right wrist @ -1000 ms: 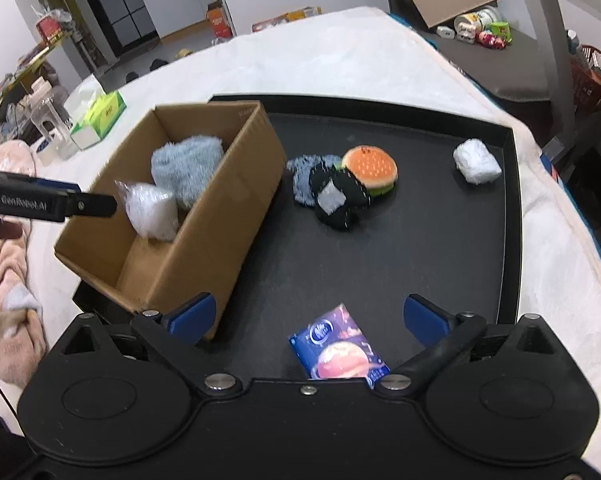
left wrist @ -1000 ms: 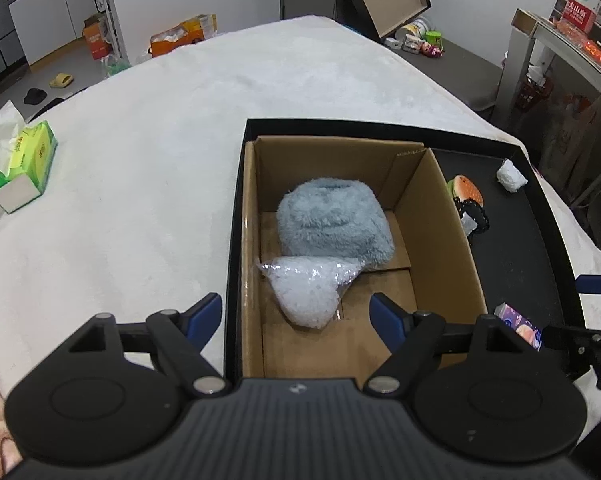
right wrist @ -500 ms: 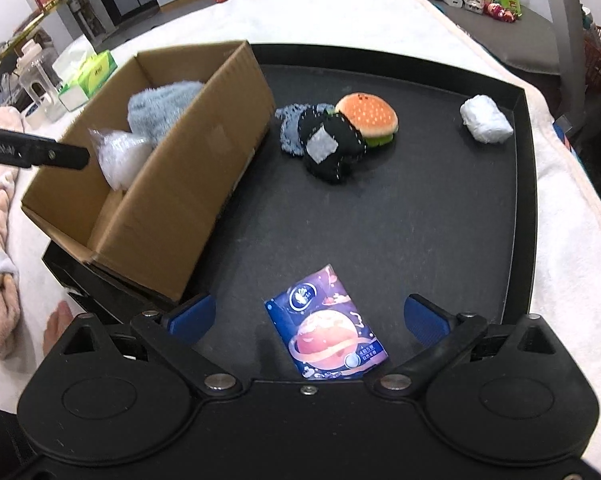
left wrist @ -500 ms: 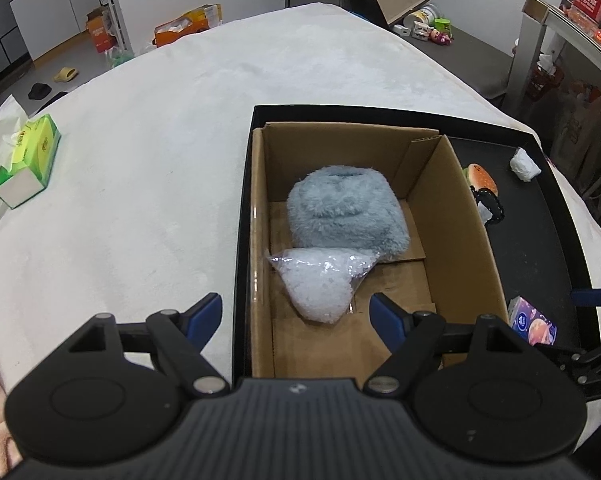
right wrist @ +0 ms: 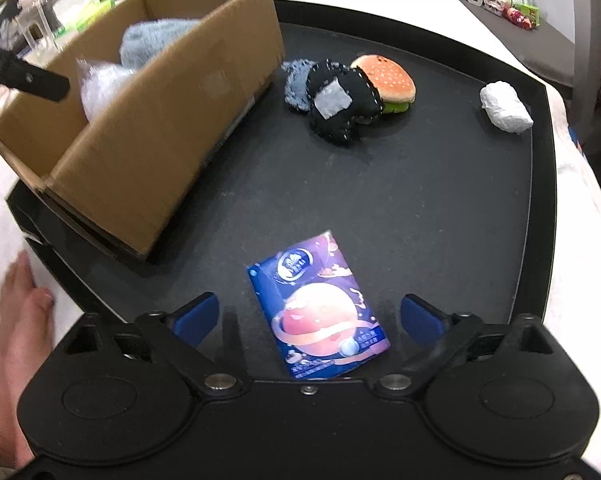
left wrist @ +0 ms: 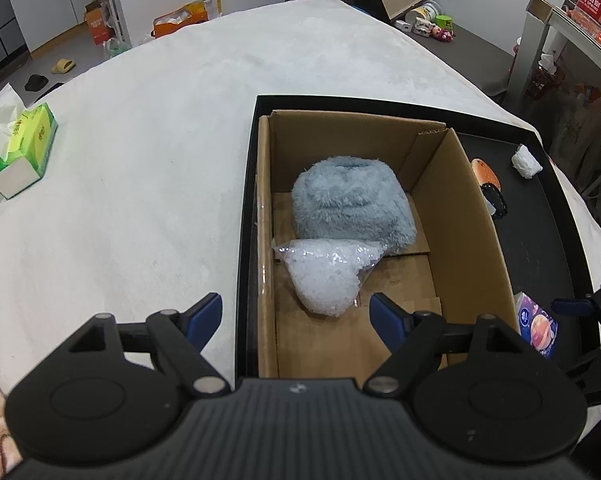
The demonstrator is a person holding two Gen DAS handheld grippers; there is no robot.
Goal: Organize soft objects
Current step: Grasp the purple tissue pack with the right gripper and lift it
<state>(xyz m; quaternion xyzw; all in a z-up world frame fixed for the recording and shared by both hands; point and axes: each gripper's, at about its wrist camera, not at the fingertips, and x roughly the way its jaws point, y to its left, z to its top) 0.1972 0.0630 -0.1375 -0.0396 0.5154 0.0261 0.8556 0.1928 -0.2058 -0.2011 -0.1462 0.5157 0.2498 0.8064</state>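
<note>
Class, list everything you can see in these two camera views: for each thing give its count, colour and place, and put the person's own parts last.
cardboard box: 1, brown, on the tray's left part
fluffy item: 1, pale blue, inside box
bag of beads: 1, clear-white, inside box
tray: 1, black, on white cover
tissue pack: 1, purple-blue, on the tray between the right jaws
burger plush: 1, orange-green, tray
dark plush: 1, black, touching burger
white wad: 1, tray's far corner
tissue box: 1, green, on cover
left gripper: black-blue, open over box
right gripper: closing, pads not touching pack
bare hand: on cover
</note>
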